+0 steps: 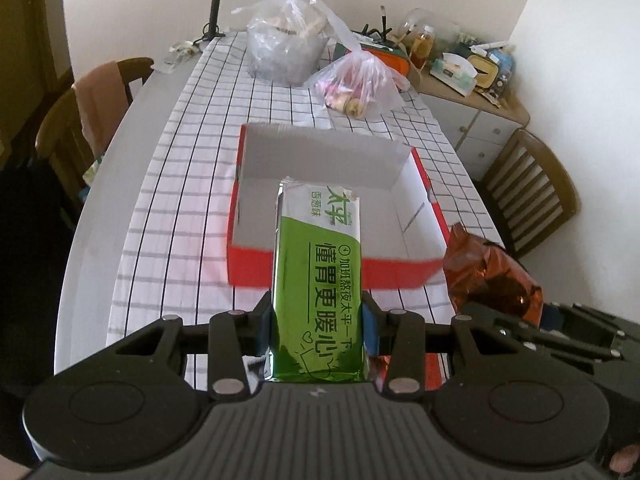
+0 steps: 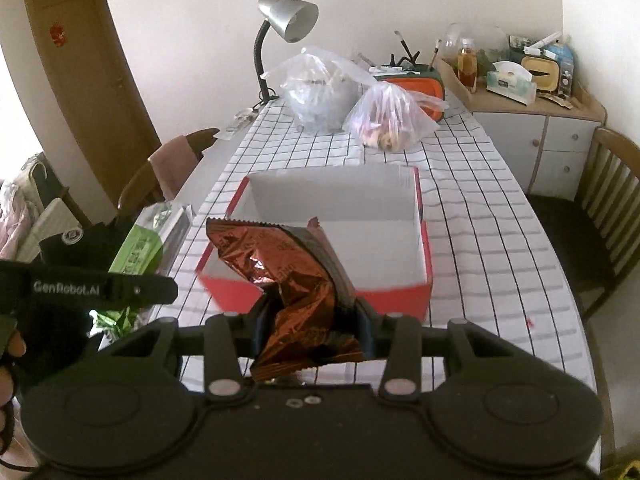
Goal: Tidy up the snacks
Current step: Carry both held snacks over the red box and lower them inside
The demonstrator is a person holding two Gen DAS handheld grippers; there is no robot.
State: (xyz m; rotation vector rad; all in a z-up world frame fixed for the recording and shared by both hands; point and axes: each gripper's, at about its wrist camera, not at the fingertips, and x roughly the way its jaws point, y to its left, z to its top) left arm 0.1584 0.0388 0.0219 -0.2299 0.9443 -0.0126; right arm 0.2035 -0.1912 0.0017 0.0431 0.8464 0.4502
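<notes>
Two snack packets held above the red box

The left gripper (image 1: 318, 320) has its jaws clamped on a green packet (image 1: 318, 280); the right gripper (image 2: 310, 320) pinches a crumpled brown packet (image 2: 288, 276). Both are near the open red box (image 2: 400, 296) on the checked tabletop (image 2: 480, 240).

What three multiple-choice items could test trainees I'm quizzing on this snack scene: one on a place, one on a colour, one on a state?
1. Where is the desk lamp?
A. the table's far end
B. inside the box
C. on a chair

2. What colour is the box outside?
A. blue
B. red
C. yellow

3. What is in the box?
A. two packets
B. a bag
C. nothing

Answers:
1 A: the desk lamp stands beyond the plastic bags.
2 B: the box has red walls.
3 C: the left tool grips the green packet, the right tool the brown packet.
</notes>
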